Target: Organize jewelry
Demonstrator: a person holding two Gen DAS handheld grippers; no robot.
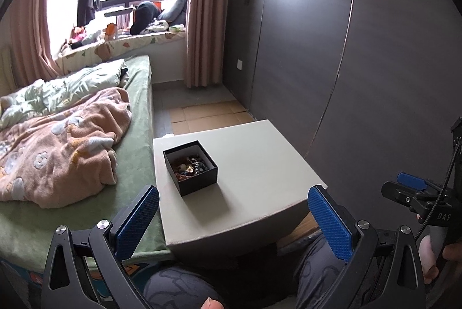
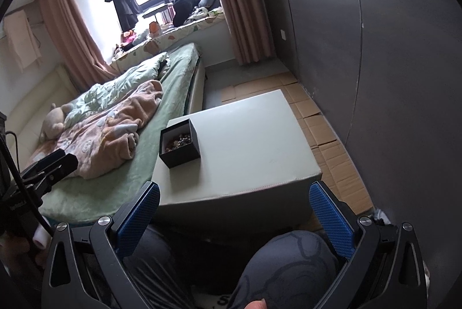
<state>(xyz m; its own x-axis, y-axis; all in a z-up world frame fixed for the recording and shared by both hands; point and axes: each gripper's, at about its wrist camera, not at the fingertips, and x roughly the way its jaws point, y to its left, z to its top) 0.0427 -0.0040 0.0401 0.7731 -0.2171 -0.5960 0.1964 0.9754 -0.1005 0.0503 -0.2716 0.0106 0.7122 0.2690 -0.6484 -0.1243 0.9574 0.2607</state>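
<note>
A small black open box (image 1: 190,170) holding a tangle of mixed jewelry (image 1: 189,166) stands on the left part of a low pale table (image 1: 254,173). It also shows in the right wrist view (image 2: 179,143), near the table's (image 2: 248,141) left edge. My left gripper (image 1: 234,218) is open and empty, held back over the table's near edge, short of the box. My right gripper (image 2: 234,215) is open and empty, near the table's front edge above my knees. The right gripper also shows at the right edge of the left wrist view (image 1: 418,193).
A bed (image 1: 86,150) with a pink blanket (image 1: 57,141) runs along the table's left side. A dark grey wardrobe (image 1: 361,63) stands to the right. Flattened cardboard (image 2: 326,135) covers the floor beyond and right of the table. My knees (image 2: 288,265) are below the grippers.
</note>
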